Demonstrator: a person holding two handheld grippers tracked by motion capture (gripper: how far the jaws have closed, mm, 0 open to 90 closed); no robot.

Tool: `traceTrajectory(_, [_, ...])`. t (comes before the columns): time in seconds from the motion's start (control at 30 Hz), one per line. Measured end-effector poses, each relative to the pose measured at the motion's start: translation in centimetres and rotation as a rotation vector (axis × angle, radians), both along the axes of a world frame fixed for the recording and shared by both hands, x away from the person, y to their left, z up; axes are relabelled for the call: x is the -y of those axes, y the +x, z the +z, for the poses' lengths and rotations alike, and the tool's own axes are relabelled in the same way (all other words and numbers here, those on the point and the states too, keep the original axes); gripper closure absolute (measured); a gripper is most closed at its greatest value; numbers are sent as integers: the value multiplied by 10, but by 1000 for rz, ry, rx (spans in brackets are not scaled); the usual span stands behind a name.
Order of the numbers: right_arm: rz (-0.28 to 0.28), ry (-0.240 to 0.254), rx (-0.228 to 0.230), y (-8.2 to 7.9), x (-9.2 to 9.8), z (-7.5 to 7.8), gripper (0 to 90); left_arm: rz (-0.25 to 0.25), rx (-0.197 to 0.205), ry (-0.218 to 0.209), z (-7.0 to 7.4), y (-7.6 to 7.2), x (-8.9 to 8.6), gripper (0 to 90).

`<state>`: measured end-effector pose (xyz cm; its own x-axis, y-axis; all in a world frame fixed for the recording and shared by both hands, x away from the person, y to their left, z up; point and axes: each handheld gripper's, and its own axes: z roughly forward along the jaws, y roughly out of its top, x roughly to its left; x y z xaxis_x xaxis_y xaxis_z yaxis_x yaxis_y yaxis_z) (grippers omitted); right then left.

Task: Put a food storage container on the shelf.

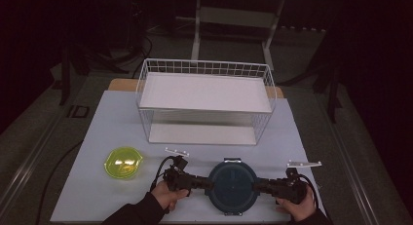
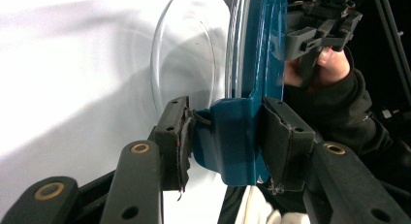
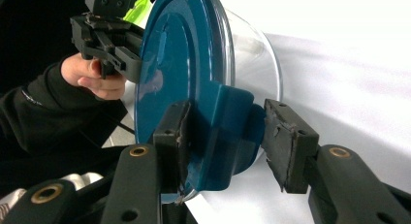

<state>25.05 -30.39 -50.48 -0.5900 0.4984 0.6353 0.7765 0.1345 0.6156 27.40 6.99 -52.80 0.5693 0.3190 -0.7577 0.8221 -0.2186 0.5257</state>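
Observation:
A round clear container with a dark blue lid (image 1: 233,186) lies flat near the table's front edge, between my two grippers. My left gripper (image 1: 208,183) reaches in from the left, and its pads (image 2: 177,136) press from both sides on the lid's blue side latch (image 2: 232,141). From the right, my right gripper (image 1: 257,186) has its jaws around the opposite latch (image 3: 228,122), one pad on the lid's top and the other against the latch's outer face. The clear bowl wall (image 2: 184,54) under the lid rests on the white table. Each gripper view has the other hand and gripper behind the lid.
A yellow-green bowl (image 1: 122,162) sits left of the container. A white two-level wire rack (image 1: 204,62) stands at the back of the white table (image 1: 112,122). Dark floor and a table frame lie beyond.

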Motion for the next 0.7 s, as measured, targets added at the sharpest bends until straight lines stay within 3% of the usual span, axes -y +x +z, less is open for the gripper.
traceTrajectory(0.27, [27,60,-98,4,2,-4,561,7,-18,-4,-1,1,-1,562])
traceTrajectory(0.47, [11,40,-81,0,1,0,567,1,0,6,2,-3,-1,566])
traceTrajectory(0.7, [4,54,-65,-1,-1,7,570,14,-8,-24,8,-4,-4,567])
